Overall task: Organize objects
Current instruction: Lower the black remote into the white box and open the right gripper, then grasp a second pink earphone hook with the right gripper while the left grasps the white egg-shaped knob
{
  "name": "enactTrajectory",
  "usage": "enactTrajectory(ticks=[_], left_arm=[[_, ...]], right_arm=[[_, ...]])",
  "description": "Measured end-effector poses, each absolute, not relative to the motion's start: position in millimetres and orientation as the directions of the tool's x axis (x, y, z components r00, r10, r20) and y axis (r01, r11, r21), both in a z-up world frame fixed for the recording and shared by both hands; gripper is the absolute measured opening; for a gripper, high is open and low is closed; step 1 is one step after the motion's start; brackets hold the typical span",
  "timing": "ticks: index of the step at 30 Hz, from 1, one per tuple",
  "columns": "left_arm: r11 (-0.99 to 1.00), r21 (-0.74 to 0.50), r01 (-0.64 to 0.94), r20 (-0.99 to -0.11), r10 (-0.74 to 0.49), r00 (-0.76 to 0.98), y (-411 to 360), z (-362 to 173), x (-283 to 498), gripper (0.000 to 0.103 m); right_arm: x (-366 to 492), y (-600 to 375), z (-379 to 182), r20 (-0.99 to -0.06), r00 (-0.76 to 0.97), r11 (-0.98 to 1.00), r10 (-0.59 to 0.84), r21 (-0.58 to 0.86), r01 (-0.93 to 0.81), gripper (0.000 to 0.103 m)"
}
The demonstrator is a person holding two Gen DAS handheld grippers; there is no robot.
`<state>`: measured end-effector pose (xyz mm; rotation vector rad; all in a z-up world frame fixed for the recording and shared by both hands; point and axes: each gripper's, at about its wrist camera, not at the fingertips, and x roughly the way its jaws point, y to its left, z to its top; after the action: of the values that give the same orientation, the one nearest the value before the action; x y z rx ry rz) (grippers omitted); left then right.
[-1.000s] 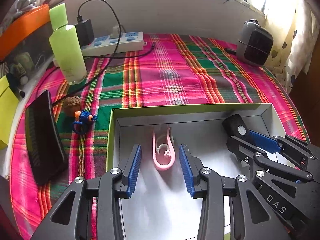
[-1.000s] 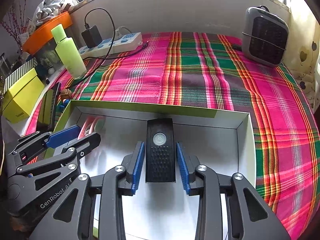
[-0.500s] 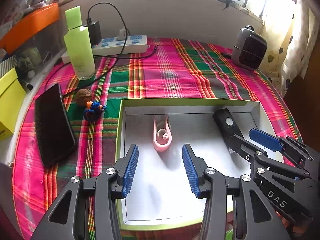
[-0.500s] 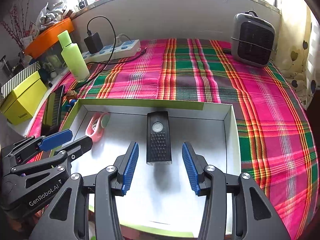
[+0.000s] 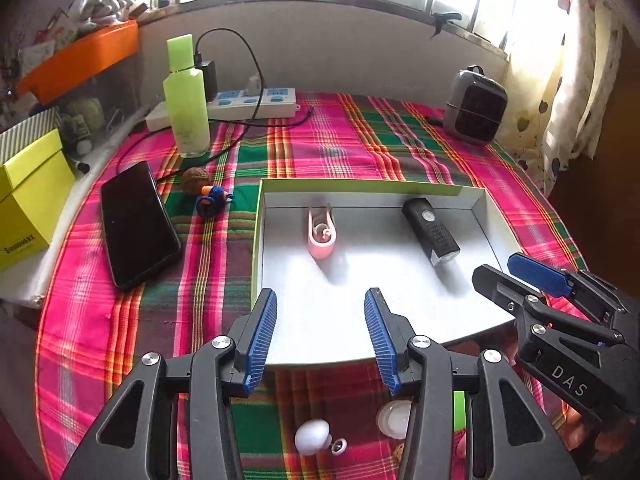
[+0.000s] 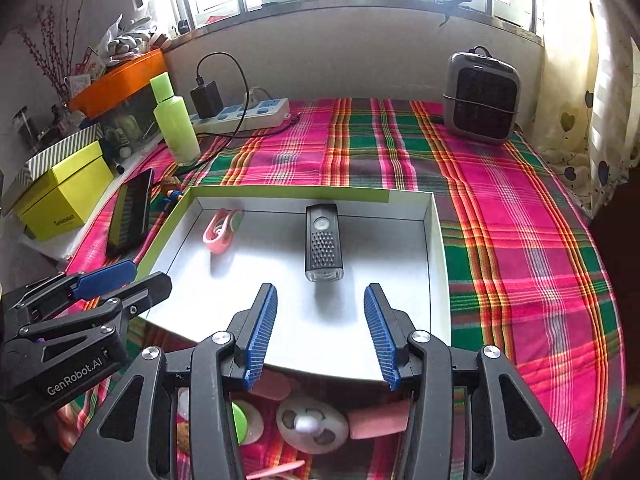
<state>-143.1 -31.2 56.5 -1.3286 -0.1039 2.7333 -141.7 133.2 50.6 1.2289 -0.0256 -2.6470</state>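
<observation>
A shallow white box with a green rim [image 5: 360,185] [image 6: 288,191] lies on the plaid cloth. In it lie a pink clip [image 5: 322,233] [image 6: 221,231] at the left and a black bike light [image 5: 430,231] [image 6: 323,242] at the right. My left gripper [image 5: 320,336] is open and empty above the box's near edge. My right gripper [image 6: 320,334] is open and empty, just short of the light; it also shows in the left wrist view [image 5: 516,276]. The left gripper also shows in the right wrist view [image 6: 120,280].
A black phone [image 5: 138,222], a brown nut [image 5: 196,179] and a blue-orange toy [image 5: 212,200] lie left of the box. A green bottle [image 5: 186,100], power strip [image 5: 256,104], yellow box [image 5: 28,200] and grey heater [image 6: 482,98] stand behind. Small white and pink items [image 6: 308,424] lie near me.
Both grippers pulled back toward me and up, away from the clip and the light, which stay in the box. Both jaws opened wider. Small items at the near edge came into view.
</observation>
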Motion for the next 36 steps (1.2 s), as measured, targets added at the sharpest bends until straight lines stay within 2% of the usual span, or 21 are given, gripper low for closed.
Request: enactTrajectory(ticks=[20,36], left_arm=[[-0.987,-0.157,-0.041,-0.76,0.147,-0.634,-55,42,-87,0.044],[-0.979,-0.199,-0.039,-0.774,0.181,-0.606,-62,22,-85,0.049]], right_arm=[[-74,139,49,-0.708,-0.679,-0.977,-0.194,0.077,0.198,0.047],[-37,141,36,-0.706,-0.673,-0.968,-0.219,0.068,0.243,0.047]])
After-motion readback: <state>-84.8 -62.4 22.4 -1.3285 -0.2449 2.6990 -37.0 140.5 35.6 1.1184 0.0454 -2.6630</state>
